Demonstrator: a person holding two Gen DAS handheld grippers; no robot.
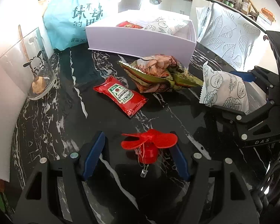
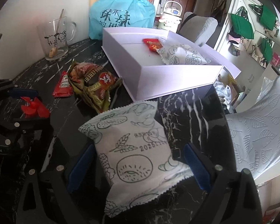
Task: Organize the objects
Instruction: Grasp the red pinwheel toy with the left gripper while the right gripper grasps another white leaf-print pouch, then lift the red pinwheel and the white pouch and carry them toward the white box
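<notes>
A small red propeller toy (image 1: 149,145) lies on the black marble table (image 1: 46,121) between the blue pads of my left gripper (image 1: 137,140), which stands open around it; the left pad is clear of it. My right gripper (image 2: 139,147) is shut on a white snack packet (image 2: 132,153) printed with line drawings and holds it tilted just above the table. The left wrist view shows that packet (image 1: 224,89) in the right gripper (image 1: 231,93) at the right. A white open box (image 2: 168,78) behind holds a red packet (image 2: 153,43) and another white packet (image 2: 183,56).
A red ketchup sachet (image 1: 120,95) and a crumpled green-brown snack bag (image 1: 158,72) lie in front of the box (image 1: 140,41). A glass mug (image 1: 26,65) with a stick in it stands at the left wall. A blue bag (image 1: 74,16) sits behind. A leaf-patterned white cushion (image 2: 261,130) is at the right.
</notes>
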